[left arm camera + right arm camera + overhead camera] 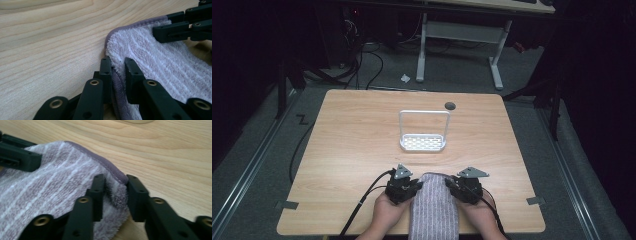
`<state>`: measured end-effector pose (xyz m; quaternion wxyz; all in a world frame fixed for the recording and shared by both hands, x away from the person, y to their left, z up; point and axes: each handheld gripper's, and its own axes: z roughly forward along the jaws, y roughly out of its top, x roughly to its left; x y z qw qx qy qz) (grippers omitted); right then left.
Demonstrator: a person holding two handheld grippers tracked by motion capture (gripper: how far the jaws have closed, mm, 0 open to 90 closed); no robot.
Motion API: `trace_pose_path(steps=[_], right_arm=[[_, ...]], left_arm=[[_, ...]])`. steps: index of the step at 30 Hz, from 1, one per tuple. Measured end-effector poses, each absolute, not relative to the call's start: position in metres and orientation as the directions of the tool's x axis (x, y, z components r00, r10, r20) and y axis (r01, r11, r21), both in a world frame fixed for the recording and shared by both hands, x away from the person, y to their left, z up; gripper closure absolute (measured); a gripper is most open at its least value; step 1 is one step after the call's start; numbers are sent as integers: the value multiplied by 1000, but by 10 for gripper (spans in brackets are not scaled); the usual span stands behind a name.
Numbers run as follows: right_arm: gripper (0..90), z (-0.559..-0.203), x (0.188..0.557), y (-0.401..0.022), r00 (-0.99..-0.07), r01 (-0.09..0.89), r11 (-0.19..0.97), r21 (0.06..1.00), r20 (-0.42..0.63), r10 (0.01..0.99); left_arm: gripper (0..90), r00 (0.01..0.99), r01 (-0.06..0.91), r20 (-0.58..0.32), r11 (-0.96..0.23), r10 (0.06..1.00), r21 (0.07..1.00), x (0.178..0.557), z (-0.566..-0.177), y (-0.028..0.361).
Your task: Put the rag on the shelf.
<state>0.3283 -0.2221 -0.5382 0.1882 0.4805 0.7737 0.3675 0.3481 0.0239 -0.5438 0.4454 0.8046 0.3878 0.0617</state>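
I have a grey-lilac striped towel lying at the near edge of the wooden table, its near end hanging off the edge between the person's two hands. My left gripper sits at the towel's far left corner and my right gripper at its far right corner, both low on the tabletop and angled in toward each other. In the left gripper view the towel's hemmed edge runs up between the two black jaws, which stand narrow around it; the fold of cloth fills the gap and the pads look pressed to it from both sides. The right gripper shows at the top right of that view, over the far side of the towel. In the right gripper view a bunched tuft of the towel's corner stands between the jaws, which are narrow; the left pad touches the pile, and the right pad sits against the purple hem. The left gripper shows at the upper left there. Farther up the table, well apart from the towel, stands a white rack with a tall loop handle, and beyond it a small dark round spot.
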Motion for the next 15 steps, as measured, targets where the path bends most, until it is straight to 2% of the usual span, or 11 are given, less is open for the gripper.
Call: trace_pose_path(steps=[1,7,9,10,14,15], right_arm=[[787,-540,326,-219,-487,578,296,761,30,873],[823,-540,318,-212,-496,537,320,780,-15,868],[823,-537,312,-209,-488,509,314,802,-31,872],[823,-536,309,-208,-481,495,309,812,-39,876],[821,-526,297,-207,-449,386,293,875,-99,888],[821,-524,295,-207,-447,366,289,885,-105,888]], left_arm=[[790,692,569,-247,-303,679,765,348,-544,24],[792,683,560,-247,-276,688,781,344,-543,27],[791,706,511,-227,-260,671,819,338,-542,29],[791,716,460,-185,-256,673,850,333,-540,30],[790,691,413,-152,-214,707,885,321,-536,33],[791,684,370,-126,-192,719,909,315,-532,32]])
